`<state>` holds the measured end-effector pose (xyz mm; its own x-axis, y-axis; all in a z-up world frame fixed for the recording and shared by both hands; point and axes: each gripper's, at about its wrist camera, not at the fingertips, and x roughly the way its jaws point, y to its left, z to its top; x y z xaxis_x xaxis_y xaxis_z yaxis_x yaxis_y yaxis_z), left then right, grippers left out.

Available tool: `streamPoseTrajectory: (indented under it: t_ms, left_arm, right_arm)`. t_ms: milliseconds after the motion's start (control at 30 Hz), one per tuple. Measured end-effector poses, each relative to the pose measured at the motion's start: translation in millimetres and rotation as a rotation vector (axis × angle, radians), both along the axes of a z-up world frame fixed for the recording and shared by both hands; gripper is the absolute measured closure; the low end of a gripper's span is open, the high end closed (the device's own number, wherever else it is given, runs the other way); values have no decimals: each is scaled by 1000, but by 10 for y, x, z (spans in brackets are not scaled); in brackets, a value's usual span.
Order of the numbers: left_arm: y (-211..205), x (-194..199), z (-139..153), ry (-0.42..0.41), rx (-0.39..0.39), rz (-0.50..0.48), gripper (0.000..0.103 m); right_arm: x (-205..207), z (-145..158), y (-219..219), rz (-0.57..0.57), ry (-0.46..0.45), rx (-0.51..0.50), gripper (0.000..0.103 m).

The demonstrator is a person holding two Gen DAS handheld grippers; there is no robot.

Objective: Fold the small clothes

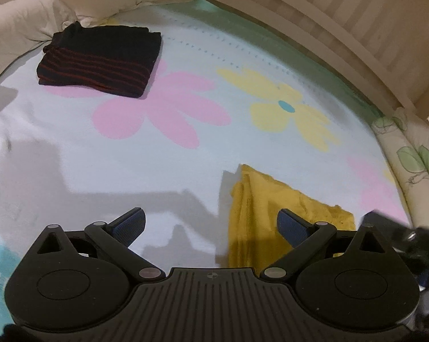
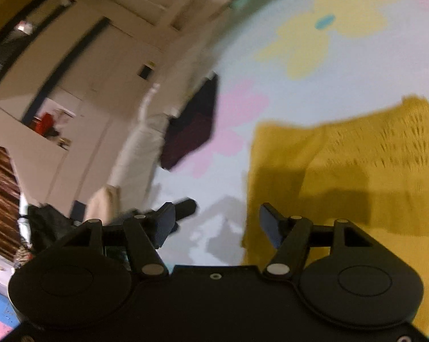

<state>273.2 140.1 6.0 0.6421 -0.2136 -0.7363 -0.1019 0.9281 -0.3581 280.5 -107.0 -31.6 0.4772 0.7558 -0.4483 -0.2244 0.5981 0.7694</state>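
- Lying flat on the flowered bed sheet point(image 1: 186, 156), the mustard-yellow knit garment point(image 1: 251, 213) is the piece nearest both tools; in the right wrist view the same yellow knit point(image 2: 342, 171) spreads wide, its open-stitch pattern showing toward its far edge.
- Above the yellow garment's left border, the left hand-held gripper point(image 1: 211, 223) hangs with its jaws spread wide; one blue pad point(image 1: 289, 226) sits over the cloth, the other over bare sheet, and nothing is pinched between them.
- At the yellow garment's near left corner, the right hand-held gripper point(image 2: 217, 225) also stands apart, no fabric caught between its pads, one finger over the knit and the other off it.
- Well beyond the yellow garment, a folded dark garment with thin red stripes point(image 1: 100, 59) rests on the sheet, partly covering a pink flower print point(image 1: 157, 114).
- Beside that dark stack, farther again from the yellow garment, a pale rumpled duvet point(image 1: 23, 20) is bunched up.
- Across the sheet from the yellow garment runs a light wooden bed frame point(image 1: 342, 28).
- Much of the right wrist view is blurred, so room details behind the dark stack stay unclear.
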Motion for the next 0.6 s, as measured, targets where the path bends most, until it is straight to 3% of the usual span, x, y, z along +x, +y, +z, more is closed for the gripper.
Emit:
streamPoseTrajectory:
  t_ms: [133, 300, 467, 567, 600]
  left_arm:
    - [-168, -5, 16, -12, 11, -56, 3]
    - [-621, -43, -30, -29, 117, -208, 3]
    - [-1029, -41, -270, -30, 302, -356, 3]
    - [-1142, -3, -485, -2, 458, -386, 2]
    - [-1135, 12, -536, -3, 476, -384, 0]
  right_arm:
    - [-34, 111, -254, -48, -33, -37, 33]
    - [-55, 41, -520, -117, -9, -145, 33]
    - [-55, -60, -591, -144, 13, -303, 33]
    - [-67, -117, -634, -147, 22, -386, 33]
    - [-72, -136, -655, -147, 25, -406, 33]
